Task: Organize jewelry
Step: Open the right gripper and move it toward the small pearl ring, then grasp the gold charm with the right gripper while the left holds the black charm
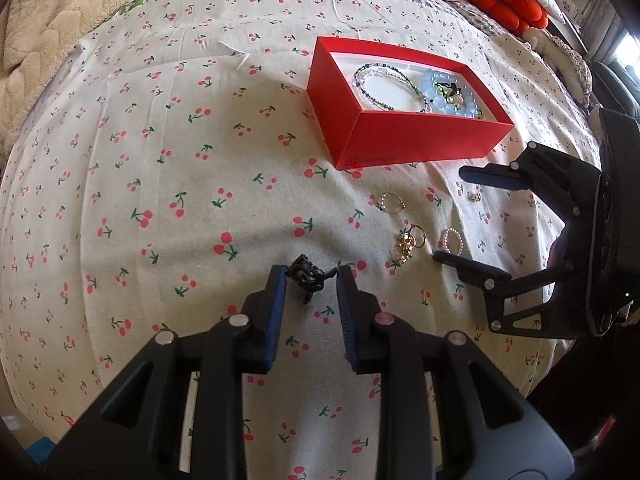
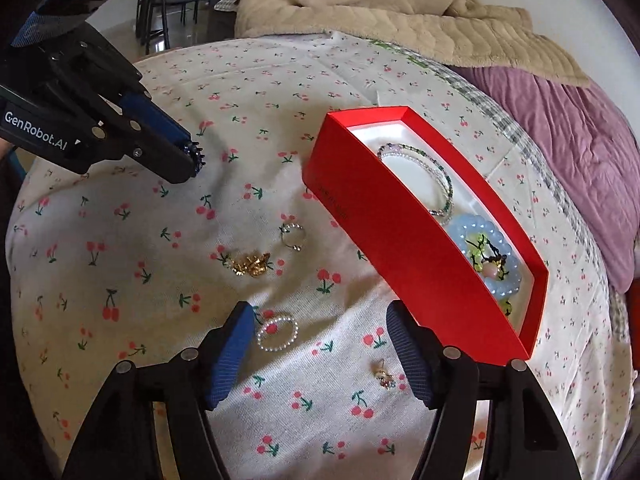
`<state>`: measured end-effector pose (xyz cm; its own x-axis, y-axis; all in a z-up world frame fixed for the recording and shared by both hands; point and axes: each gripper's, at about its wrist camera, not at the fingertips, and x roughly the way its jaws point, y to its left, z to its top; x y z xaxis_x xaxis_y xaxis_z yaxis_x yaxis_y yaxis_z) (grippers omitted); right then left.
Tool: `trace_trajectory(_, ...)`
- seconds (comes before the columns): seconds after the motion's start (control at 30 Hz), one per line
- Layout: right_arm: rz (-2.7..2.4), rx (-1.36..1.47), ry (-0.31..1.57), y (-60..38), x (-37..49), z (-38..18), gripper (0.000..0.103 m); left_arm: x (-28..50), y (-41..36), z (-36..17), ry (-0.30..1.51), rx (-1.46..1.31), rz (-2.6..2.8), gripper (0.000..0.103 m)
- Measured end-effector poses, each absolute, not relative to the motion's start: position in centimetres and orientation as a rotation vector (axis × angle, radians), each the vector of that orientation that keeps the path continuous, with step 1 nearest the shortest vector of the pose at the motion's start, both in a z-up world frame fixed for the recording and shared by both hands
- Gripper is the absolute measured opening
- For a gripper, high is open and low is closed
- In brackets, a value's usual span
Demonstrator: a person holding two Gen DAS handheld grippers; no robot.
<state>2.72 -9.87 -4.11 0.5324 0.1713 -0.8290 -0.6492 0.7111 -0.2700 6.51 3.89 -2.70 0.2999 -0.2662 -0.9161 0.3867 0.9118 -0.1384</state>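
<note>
A red box [image 1: 400, 140] [image 2: 400, 248] lies open on the cherry-print bedspread; inside it are a beaded bracelet [image 1: 384, 84] [image 2: 440, 184] and a pale blue bracelet [image 1: 452, 96] [image 2: 488, 256]. My left gripper [image 1: 310, 276] [image 2: 192, 156] is shut on a small black spiky piece [image 1: 304, 278] [image 2: 197, 156], held just above the cloth. The right gripper [image 2: 320, 316] [image 1: 452, 214] hangs open over loose pieces. A pearl ring [image 2: 297, 330] [image 1: 443, 238] lies by its left finger and a small gold earring [image 2: 384, 376] [image 1: 475, 197] by its right. Beyond them lie a gold charm cluster [image 2: 250, 264] [image 1: 406, 244] and a silver ring [image 2: 292, 236] [image 1: 390, 202].
A beige quilted blanket [image 2: 400, 20] and a purple cover [image 2: 580, 152] are bunched along the far side of the bed. An orange cushion [image 1: 504, 0] sits by the pillows. The bed edge drops off at the right of the left wrist view.
</note>
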Motion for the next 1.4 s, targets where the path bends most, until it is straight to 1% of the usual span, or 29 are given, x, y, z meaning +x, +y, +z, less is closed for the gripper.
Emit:
trace_trajectory(0.03,0.535,-0.617,0.885,-9.5,2.8,-4.2,0.047,6.5,3.9,-2.8,1.192,0.116,-0.434,0.028)
trace_trajectory(0.1,0.556,-0.614,0.9,-8.8,3.2,-4.4,0.037,6.6,3.8,-2.9,1.195,0.118,-0.434,0.028)
trace_trajectory(0.13,0.56,-0.614,0.903,-8.5,3.3,-4.5,0.036,6.6,3.8,-2.9,1.196,0.117,-0.433,0.028)
trace_trajectory(0.57,0.605,-0.552,0.927,-6.9,3.8,-4.7,0.035,6.9,4.1,-2.8,1.198,0.108,-0.436,0.028)
trace_trajectory(0.63,0.618,-0.503,0.951,-7.1,4.1,-4.5,0.03,6.9,4.2,-2.8,1.199,0.105,-0.436,0.028)
trace_trajectory(1.0,0.614,-0.185,1.132,-8.8,5.1,-3.9,0.03,6.9,4.4,-2.6,1.202,0.046,-0.469,0.028)
trace_trajectory(1.23,0.538,-0.137,1.087,-8.0,5.9,-3.6,0.03,6.7,4.0,-2.5,1.205,0.048,-0.477,0.028)
trace_trajectory(1.4,0.439,-0.036,1.109,-10.2,7.4,-3.9,0.029,6.7,4.0,-2.6,1.207,0.039,-0.475,0.028)
